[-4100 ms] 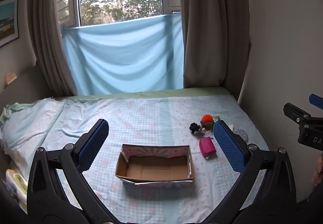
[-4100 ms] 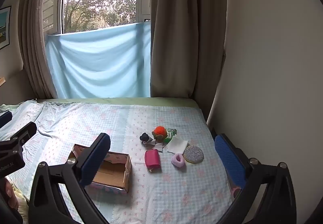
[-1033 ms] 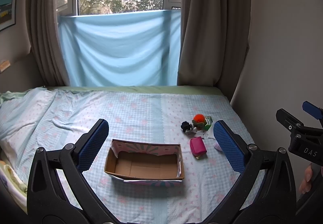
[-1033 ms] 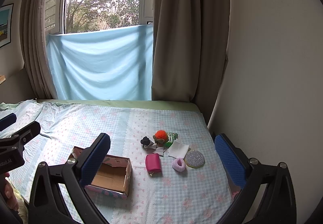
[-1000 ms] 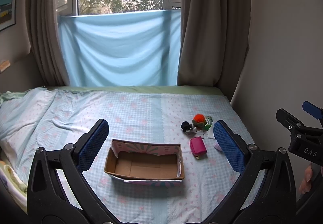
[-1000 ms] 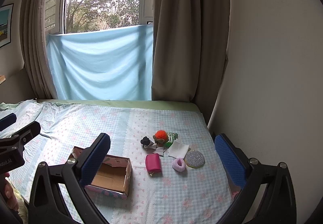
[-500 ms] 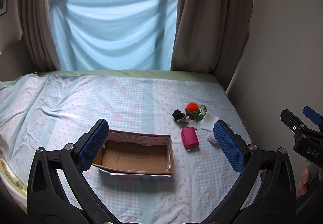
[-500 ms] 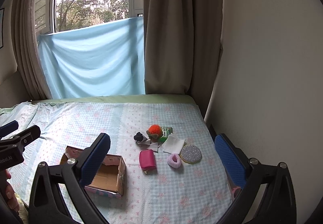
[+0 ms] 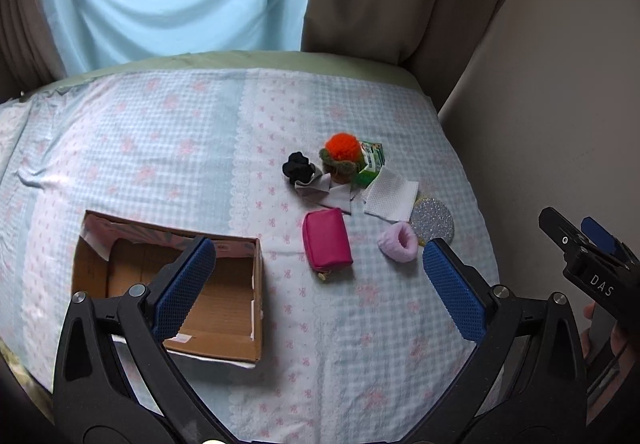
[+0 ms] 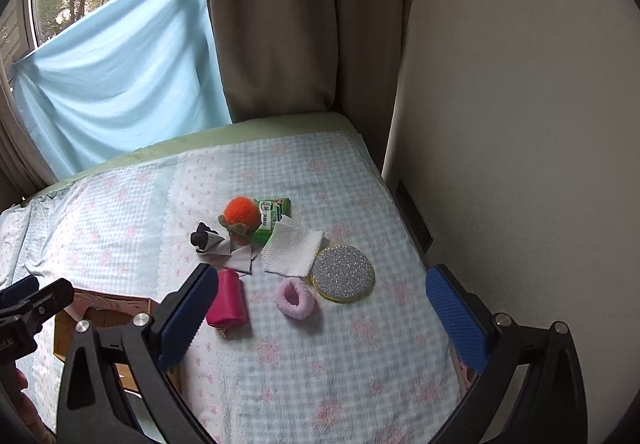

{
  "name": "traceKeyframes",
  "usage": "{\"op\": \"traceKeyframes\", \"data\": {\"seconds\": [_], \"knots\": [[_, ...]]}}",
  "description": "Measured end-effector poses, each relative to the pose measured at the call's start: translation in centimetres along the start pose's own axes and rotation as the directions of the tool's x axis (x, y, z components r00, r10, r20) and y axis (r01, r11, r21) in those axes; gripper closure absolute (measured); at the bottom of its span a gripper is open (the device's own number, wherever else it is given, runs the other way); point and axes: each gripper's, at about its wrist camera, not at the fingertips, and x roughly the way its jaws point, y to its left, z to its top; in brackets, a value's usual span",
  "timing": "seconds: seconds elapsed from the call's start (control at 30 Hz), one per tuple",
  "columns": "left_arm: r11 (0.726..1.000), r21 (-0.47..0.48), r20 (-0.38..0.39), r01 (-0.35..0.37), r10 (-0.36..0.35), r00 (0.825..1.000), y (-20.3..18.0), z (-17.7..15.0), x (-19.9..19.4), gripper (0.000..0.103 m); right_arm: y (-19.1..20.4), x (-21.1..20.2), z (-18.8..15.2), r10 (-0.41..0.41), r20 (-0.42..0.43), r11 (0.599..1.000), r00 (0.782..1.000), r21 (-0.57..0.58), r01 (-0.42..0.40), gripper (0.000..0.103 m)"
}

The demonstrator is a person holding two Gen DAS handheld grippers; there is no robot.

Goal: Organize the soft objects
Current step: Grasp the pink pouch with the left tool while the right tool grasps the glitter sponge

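On the bed [image 9: 160, 148], the magenta zip pouch [image 9: 326, 240] lies flat with its long axis running away from the cameras, just right of the empty cardboard box [image 9: 224, 308], whose long side runs across the left view. Beyond it cluster a black scrunchie [image 9: 297, 167], an orange pompom [image 9: 341, 148], a green carton [image 9: 372, 162], a white cloth [image 9: 390, 196], a glittery disc [image 9: 433, 221] and a pink fuzzy ring [image 9: 398, 243], possibly a hair tie. The left gripper [image 9: 316, 284] and right gripper [image 10: 320, 318] both hang with fingers spread wide, holding nothing.
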Motion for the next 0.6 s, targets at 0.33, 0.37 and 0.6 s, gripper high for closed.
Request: {"op": "traceKeyframes", "data": {"seconds": [0.33, 0.37, 0.6], "knots": [[0.999, -0.032, -0.189, -0.016, 0.009, 0.982, -2.2, -0.8, 17.3, 0.001, -3.8, 18.0, -1.6, 0.015, -0.243, 1.0, 0.97, 0.005, -0.014, 0.0], [0.999, -0.034, -0.203, -0.02, 0.013, 0.979, -2.1, -1.0, 18.8, 0.002, -3.9, 19.9, -1.9, 0.023, -0.27, 1.0, 0.962, 0.003, -0.023, 0.0], [0.998, -0.044, -0.278, -0.051, 0.036, 0.96, -1.9, -2.2, 25.8, 0.003, -3.7, 29.5, -3.6, 0.04, -0.405, 0.999, 0.914, -0.011, -0.048, 0.0]]}}
